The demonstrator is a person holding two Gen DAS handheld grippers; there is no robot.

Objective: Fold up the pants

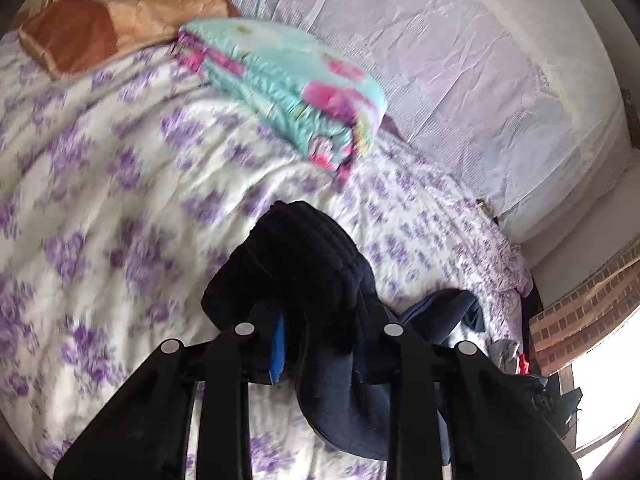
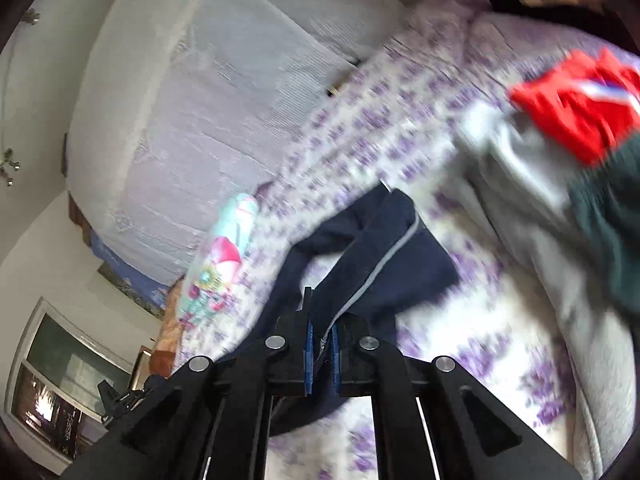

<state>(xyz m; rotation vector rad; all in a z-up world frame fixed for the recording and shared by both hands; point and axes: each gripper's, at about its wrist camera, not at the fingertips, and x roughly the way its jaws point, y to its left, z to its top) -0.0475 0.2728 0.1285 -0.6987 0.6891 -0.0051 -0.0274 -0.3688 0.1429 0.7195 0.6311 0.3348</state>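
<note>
Both grippers clamped on the navy pants [image 2: 372, 248], lifted off the floral bedspread [image 1: 120, 184]. Left gripper [image 1: 320, 344] bites a thick bunched wad; right gripper [image 2: 321, 344] pinched near-shut on thin fabric w/ grey stripe. Teal pillow [image 1: 280, 80] sits further back, clothes pile [image 2: 560, 140] to the right.

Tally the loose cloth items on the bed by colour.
Navy: 1, pants
Red: 1, garment
Grey: 1, garment
Dark green: 1, garment
Turquoise-pink: 1, quilt
Orange-brown: 1, pillow
Total: 6
</note>
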